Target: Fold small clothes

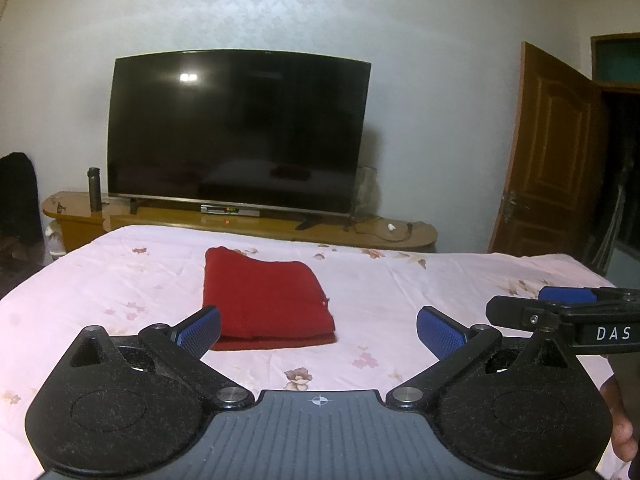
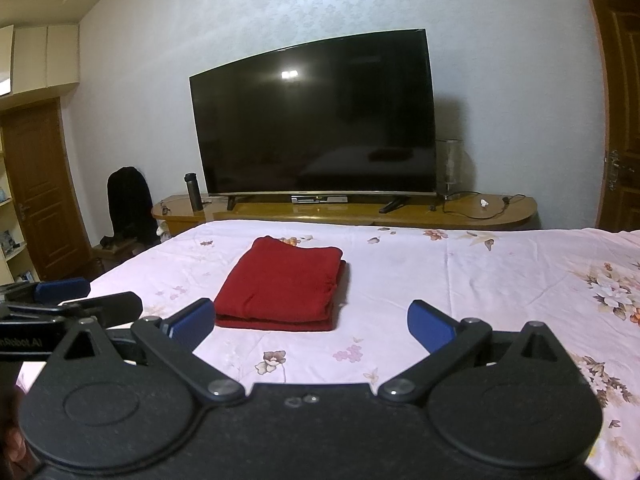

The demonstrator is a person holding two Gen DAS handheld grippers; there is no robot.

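A red garment (image 1: 266,300) lies folded into a flat rectangle on the pink floral bed sheet (image 1: 400,288). It also shows in the right wrist view (image 2: 282,288). My left gripper (image 1: 318,330) is open and empty, held just in front of the garment's near edge, not touching it. My right gripper (image 2: 310,320) is open and empty, also just short of the garment's near edge. The right gripper shows at the right edge of the left wrist view (image 1: 560,308). The left gripper shows at the left edge of the right wrist view (image 2: 76,300).
A large black TV (image 2: 316,120) stands on a low wooden cabinet (image 2: 400,210) beyond the bed's far edge. A dark bottle (image 2: 195,191) and cables sit on the cabinet. A brown door (image 1: 548,152) stands open at right. A dark-draped chair (image 2: 130,204) is at left.
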